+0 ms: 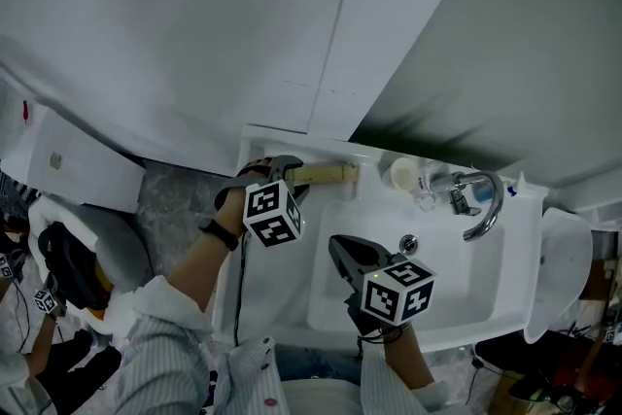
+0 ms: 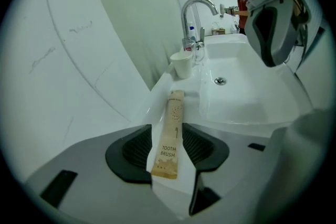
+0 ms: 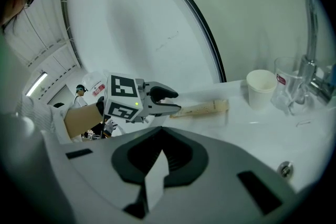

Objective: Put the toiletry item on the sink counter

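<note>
Toothbrush packet (image 1: 326, 175) lies flat on tabletop (image 1: 272, 267) ledge, at 9 o'clock of paper cup (image 1: 399, 174). Left tool (image 2: 168, 131) is spread wide, pads clear of packet. Right tool (image 3: 159, 139) is closed, empty. Risk: packet snagged by a pad on withdrawal and dragged into basin (image 1: 457, 267).

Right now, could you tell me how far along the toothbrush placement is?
Done: the toothbrush packet lies flat on the sink counter. In hand: nothing; the left hand-held gripper is open around it, and the right hand-held gripper is shut and empty. Left: probably only drawing the left one clear.
</note>
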Demonstrator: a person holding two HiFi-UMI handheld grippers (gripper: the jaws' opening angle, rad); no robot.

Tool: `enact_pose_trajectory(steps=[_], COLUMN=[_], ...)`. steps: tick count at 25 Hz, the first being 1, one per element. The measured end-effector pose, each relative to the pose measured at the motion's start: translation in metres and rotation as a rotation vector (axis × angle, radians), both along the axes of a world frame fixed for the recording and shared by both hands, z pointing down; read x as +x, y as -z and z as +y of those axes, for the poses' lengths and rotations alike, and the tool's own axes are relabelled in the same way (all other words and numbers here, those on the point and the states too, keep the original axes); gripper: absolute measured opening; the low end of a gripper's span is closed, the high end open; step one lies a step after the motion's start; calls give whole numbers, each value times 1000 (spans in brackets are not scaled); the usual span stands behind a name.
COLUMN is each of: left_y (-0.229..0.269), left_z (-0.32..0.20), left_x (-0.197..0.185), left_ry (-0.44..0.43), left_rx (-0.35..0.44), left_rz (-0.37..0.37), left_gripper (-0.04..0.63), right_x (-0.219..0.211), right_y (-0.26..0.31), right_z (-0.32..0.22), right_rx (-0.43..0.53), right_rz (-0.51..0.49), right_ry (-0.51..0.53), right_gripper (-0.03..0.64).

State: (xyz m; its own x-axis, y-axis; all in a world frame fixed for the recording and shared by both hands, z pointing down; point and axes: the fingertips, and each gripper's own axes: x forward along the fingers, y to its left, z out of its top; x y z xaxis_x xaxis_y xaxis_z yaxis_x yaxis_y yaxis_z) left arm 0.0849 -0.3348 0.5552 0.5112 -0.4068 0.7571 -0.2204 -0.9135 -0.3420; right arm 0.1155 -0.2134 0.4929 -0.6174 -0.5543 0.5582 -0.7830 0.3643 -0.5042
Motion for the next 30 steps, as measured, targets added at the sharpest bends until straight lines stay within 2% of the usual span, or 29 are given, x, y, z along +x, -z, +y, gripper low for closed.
enact_pose_trajectory(steps=[6, 14, 17, 22, 30], left_y=[28, 87, 113, 164, 231], left_z=[10, 30, 39, 55, 89], left_x=[-6, -5, -5, -5, -10], left_ry=[66, 150, 193, 253, 281], left_rx=[-2, 18, 11, -16, -16], left_rz=[47, 224, 328, 542, 803], left_gripper=[189, 164, 149, 136, 117], right_x=[-2, -5, -6, -7, -14], right_y=[18, 47, 59, 80, 113], right_z=[2, 5, 6, 6, 10], right_rx=[55, 147, 181, 244, 340], right_rz=[8, 14, 17, 23, 34], right_ry=[0, 3, 3, 4, 18], right_gripper=[9, 10, 9, 9, 11])
